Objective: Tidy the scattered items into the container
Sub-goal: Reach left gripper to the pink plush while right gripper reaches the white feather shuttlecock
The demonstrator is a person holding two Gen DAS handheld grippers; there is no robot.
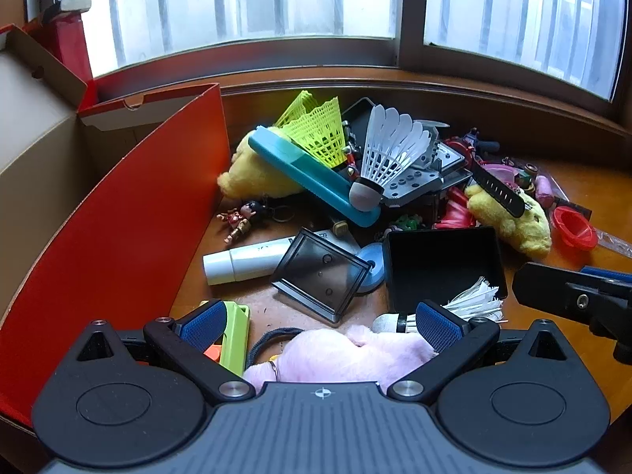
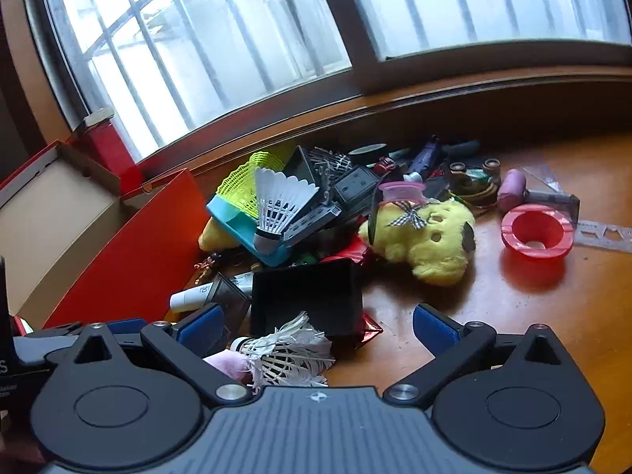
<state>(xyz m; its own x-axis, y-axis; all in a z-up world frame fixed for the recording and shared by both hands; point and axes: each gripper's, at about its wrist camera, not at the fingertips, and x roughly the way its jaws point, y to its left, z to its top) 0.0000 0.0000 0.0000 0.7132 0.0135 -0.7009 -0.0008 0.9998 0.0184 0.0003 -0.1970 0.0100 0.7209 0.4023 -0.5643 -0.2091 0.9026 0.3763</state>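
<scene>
A red cardboard box (image 1: 118, 213) stands open at the left, also in the right wrist view (image 2: 130, 252). A pile of items lies on the wooden table (image 2: 513, 316): a white shuttlecock (image 1: 391, 154), a yellow mesh shuttlecock (image 1: 320, 130), a teal case (image 1: 312, 177), a yellow plush (image 2: 430, 237), a black box (image 1: 442, 264), a white tube (image 1: 249, 260). My left gripper (image 1: 320, 328) is open, with a pink plush (image 1: 347, 351) between its fingers. My right gripper (image 2: 318, 328) is open above a worn feather shuttlecock (image 2: 288, 347).
A red cup (image 2: 537, 233), a clear ruler (image 2: 604, 235) and a pink roller (image 2: 513, 189) lie at the right. A green block (image 1: 235, 335) and a small doll (image 1: 241, 219) lie near the box wall. A window sill (image 1: 355, 79) runs behind the pile.
</scene>
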